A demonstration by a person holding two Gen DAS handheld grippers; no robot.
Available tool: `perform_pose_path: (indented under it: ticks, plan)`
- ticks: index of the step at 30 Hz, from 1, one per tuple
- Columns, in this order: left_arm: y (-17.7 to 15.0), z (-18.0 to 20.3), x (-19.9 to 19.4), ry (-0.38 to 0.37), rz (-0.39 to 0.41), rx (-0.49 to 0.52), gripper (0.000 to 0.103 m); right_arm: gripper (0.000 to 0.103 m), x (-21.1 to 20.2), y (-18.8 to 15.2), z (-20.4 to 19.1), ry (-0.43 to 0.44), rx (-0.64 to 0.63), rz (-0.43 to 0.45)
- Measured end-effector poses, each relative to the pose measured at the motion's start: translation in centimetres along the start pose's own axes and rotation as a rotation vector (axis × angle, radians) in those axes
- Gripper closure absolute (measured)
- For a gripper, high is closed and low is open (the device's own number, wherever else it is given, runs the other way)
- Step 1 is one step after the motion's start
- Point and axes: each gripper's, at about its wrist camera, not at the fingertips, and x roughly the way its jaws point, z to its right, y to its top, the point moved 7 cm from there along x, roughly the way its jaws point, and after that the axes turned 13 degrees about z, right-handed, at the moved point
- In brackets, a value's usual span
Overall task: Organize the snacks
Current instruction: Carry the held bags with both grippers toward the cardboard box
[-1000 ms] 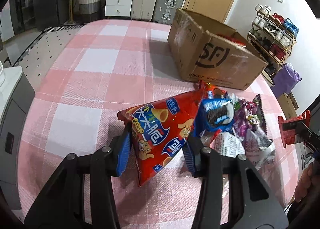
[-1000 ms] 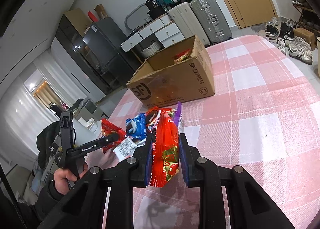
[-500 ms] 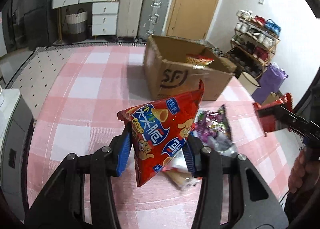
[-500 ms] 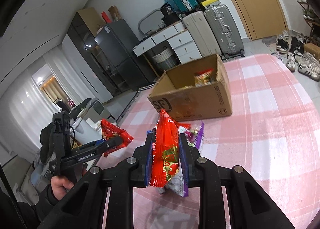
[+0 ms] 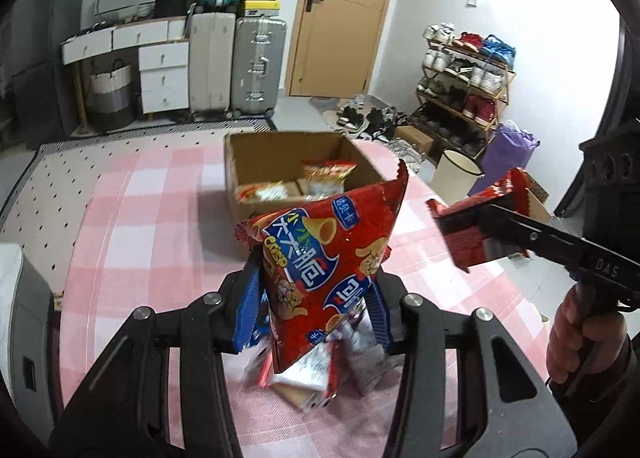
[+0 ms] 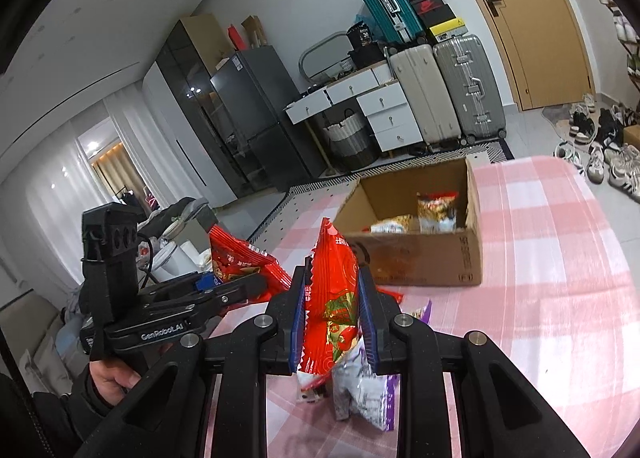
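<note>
My left gripper (image 5: 316,306) is shut on a red crisp bag with blue lettering (image 5: 324,258) and holds it in the air above a pile of loose snack packs (image 5: 316,374). My right gripper (image 6: 332,318) is shut on a smaller red snack bag (image 6: 332,298), also in the air; this gripper and bag show at the right of the left wrist view (image 5: 476,234). An open cardboard box (image 5: 240,161) with several snack packs inside (image 5: 328,173) stands further back on the pink checked table; it also shows in the right wrist view (image 6: 424,262).
A purple and silver pack (image 6: 364,390) lies under the right gripper. Past the far table edge (image 5: 120,137) are suitcases (image 5: 256,61) and drawers. A shoe rack (image 5: 464,85) and a white bin (image 5: 456,173) stand to the right.
Both grippers have risen with their bags and tilted up, so the box's inside now shows. The loose pile has dropped lower in both views.
</note>
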Motion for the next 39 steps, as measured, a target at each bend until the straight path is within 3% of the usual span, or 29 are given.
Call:
perform_pose_path:
  ticks: [13,25,31,39]
  plan:
    - [6.0,3.2,1.4,-0.047,0.016,0.032,0.060,0.080,1.9,6.1,-0.9,0.003,-0.063,0.025]
    - [11.1,2.2,5.4,-0.048,0.000,0.018,0.060,0.080,6.3,11.3,0.0,-0.003,-0.104,0.027]
    - [12.1,1.0,8.8,-0.042,-0.024,0.018,0.060,0.080,9.3,12.6,1.8,-0.024,-0.096,0.008]
    - [10.2,-1.4,15.6,-0.048,-0.099,-0.019,0.060,0.080,14.7,11.8,5.4,-0.061,-0.061,-0.054]
